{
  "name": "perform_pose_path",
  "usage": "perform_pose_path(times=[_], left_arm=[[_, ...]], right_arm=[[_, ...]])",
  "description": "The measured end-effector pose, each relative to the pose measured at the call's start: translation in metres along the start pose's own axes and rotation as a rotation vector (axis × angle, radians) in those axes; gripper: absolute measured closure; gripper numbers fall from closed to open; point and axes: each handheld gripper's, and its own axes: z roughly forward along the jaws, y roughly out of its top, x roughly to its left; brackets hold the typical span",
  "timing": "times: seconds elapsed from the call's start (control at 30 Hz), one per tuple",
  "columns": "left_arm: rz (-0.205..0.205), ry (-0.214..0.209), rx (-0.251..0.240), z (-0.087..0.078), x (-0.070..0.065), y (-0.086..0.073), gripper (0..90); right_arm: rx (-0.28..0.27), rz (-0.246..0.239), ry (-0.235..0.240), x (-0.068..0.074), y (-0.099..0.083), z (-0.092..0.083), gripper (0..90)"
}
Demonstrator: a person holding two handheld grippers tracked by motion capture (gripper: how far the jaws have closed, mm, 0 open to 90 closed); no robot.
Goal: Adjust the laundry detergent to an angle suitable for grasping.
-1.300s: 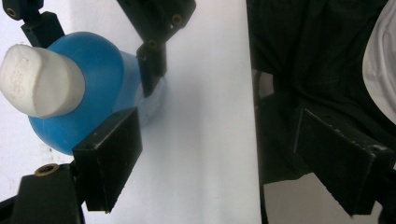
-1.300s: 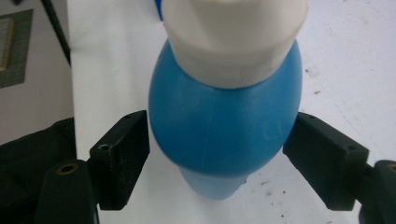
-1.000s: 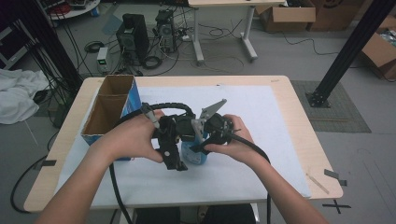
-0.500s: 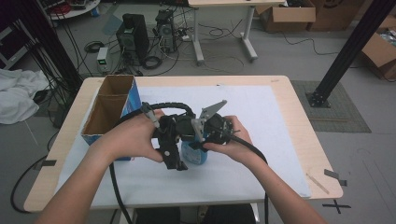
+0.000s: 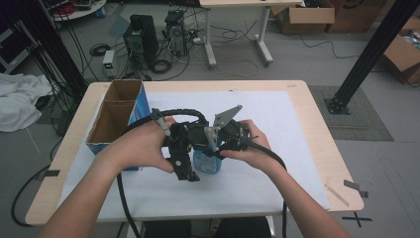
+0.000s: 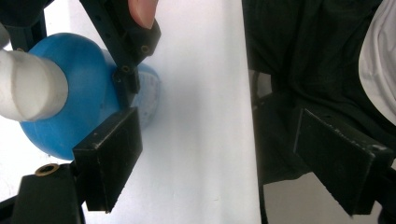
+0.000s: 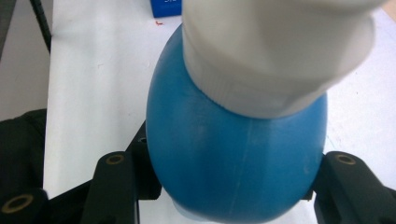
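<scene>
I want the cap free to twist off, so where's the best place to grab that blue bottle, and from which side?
Grip the blue bottle low on its round body, where the right claw has just closed on it, one jaw on each flank. Come in level from the side: the belly is widest there, and the white cap stays clear above. The left claw stands open beside the bottle.

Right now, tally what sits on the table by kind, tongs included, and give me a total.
Blue bottle with white cap: 1
Open cardboard box with blue sides: 1
White sheet covering the table: 1
Tongs: 2, left tongs and right tongs
Total: 5
</scene>
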Motion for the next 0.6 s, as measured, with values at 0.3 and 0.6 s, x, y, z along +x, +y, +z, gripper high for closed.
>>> perform_pose_path(times=[0.3,0.6], left_arm=[[0.003,0.001,-0.003,-0.001,-0.001,-0.002,15.9],[0.007,-0.007,0.001,0.001,0.000,-0.001,15.9]], right_arm=[[-0.014,-0.096,0.060,-0.004,0.005,0.000,44.9],[-0.062,-0.129,0.140,-0.011,0.005,-0.003,45.0]])
